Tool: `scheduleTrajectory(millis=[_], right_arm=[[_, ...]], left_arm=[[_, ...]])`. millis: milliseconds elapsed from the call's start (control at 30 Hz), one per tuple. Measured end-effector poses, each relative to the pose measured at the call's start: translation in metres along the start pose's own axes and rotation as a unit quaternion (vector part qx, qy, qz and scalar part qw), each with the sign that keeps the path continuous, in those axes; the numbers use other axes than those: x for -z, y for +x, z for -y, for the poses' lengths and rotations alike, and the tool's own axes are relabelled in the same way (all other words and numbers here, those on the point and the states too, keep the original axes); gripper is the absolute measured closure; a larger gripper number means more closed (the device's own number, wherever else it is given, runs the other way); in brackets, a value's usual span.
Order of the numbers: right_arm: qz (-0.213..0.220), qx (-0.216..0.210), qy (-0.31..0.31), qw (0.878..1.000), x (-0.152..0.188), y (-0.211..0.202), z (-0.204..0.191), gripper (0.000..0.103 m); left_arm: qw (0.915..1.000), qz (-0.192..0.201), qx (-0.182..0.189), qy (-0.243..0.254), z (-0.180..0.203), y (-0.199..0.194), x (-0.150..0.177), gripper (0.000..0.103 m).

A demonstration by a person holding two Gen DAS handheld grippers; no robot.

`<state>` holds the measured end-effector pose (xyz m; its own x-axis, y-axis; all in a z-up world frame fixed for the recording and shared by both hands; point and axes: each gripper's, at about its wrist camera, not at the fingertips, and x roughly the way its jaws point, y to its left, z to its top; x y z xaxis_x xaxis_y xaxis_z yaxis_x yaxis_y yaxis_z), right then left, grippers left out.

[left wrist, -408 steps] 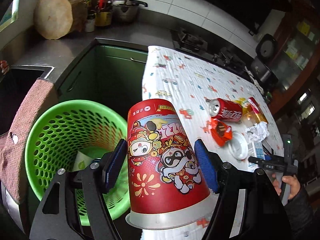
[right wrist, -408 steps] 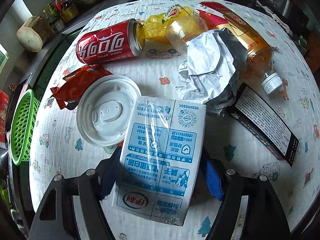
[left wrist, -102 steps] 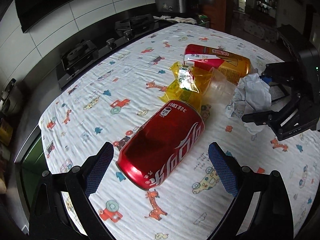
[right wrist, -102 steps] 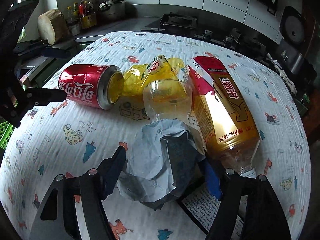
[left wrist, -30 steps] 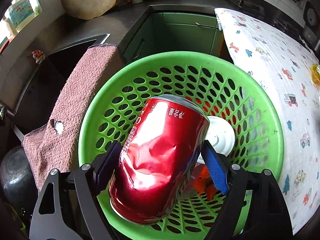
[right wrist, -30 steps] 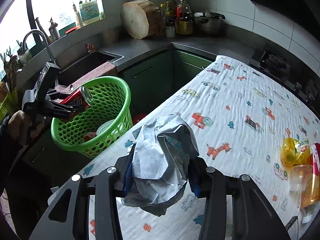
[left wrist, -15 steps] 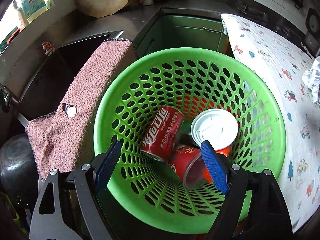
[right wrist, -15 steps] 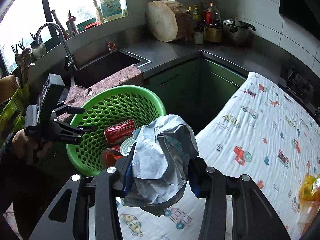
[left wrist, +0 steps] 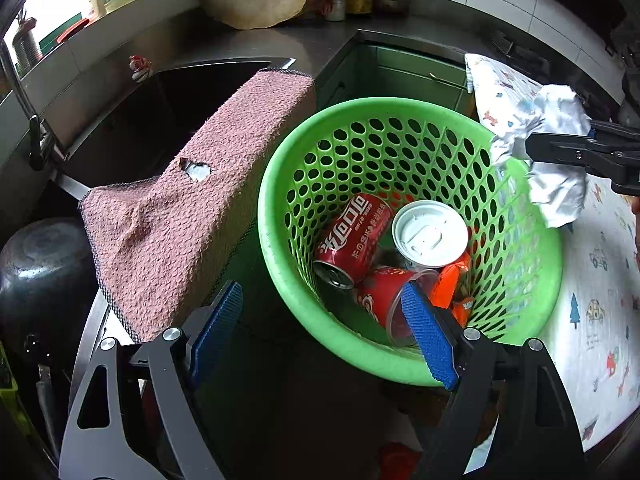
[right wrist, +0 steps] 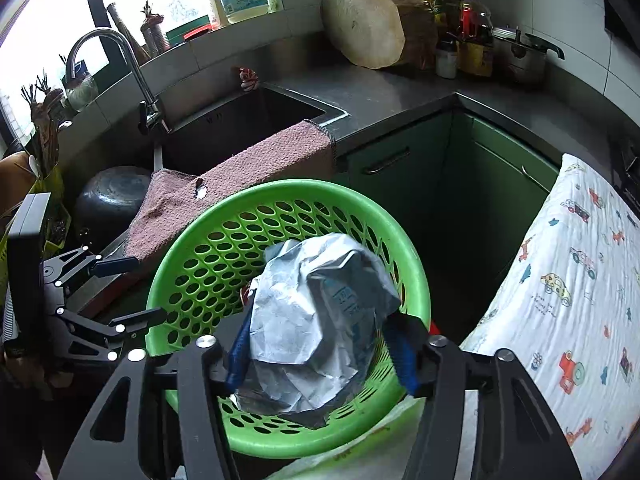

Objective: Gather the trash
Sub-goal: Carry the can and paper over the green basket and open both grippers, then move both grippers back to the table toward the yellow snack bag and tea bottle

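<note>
A green perforated basket (left wrist: 280, 168) holds a red cola can (left wrist: 352, 236), a white lid (left wrist: 430, 232), a red cup (left wrist: 384, 296) and an orange wrapper (left wrist: 452, 280). My left gripper (left wrist: 320, 308) stands open and empty over the basket's near rim. Above the basket (right wrist: 168, 256), my right gripper (right wrist: 320, 344) has its jaws opening. The crumpled white paper (right wrist: 320, 300) still sits loosely between them. From the left wrist, that paper (left wrist: 552, 184) hangs at the basket's right rim under the right gripper (left wrist: 580, 148). The left gripper (right wrist: 148, 288) shows at the basket's left side.
A pink towel (left wrist: 192, 200) drapes over the sink edge (left wrist: 160, 112) just left of the basket. The table with a printed cloth (right wrist: 580, 280) lies to the right. A dark pot (left wrist: 40, 272), a faucet (right wrist: 132, 60) and a wood block (right wrist: 364, 20) stand beyond.
The cola can left my left gripper and now lies in the basket. My right gripper carried the paper from over the table to above the basket, and its jaws have widened.
</note>
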<state>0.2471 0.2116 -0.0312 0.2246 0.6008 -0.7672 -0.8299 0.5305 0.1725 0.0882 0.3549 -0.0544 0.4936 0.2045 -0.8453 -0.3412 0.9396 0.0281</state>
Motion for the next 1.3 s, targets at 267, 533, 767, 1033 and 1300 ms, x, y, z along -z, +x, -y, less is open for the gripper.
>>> scheduleTrajectory(millis=[267, 533, 767, 1033, 1300], right_arm=[[0.010, 0.015, -0.015, 1.000, 0.007, -0.018, -0.004, 0.024], [0.028, 0.048, 0.002, 0.998, 0.041, -0.063, 0.020, 0.018], [0.040, 0.089, 0.038, 0.994, 0.085, -0.110, 0.056, 0.015], [0.045, 0.154, 0.095, 0.982, 0.138, -0.167, 0.124, 0.014], [0.054, 0.220, 0.158, 0.961, 0.185, -0.230, 0.198, 0.014]], left_arm=[[1.0000, 0.000, 0.007, -0.004, -0.002, -0.002, 0.006, 0.022], [0.9997, 0.012, 0.022, 0.002, 0.012, -0.011, 0.002, 0.020], [0.9985, 0.023, 0.042, 0.026, 0.044, -0.016, -0.005, 0.019], [0.9959, 0.020, 0.065, 0.060, 0.093, -0.013, -0.016, 0.019], [0.9919, 0.018, 0.083, 0.094, 0.144, -0.012, -0.030, 0.019]])
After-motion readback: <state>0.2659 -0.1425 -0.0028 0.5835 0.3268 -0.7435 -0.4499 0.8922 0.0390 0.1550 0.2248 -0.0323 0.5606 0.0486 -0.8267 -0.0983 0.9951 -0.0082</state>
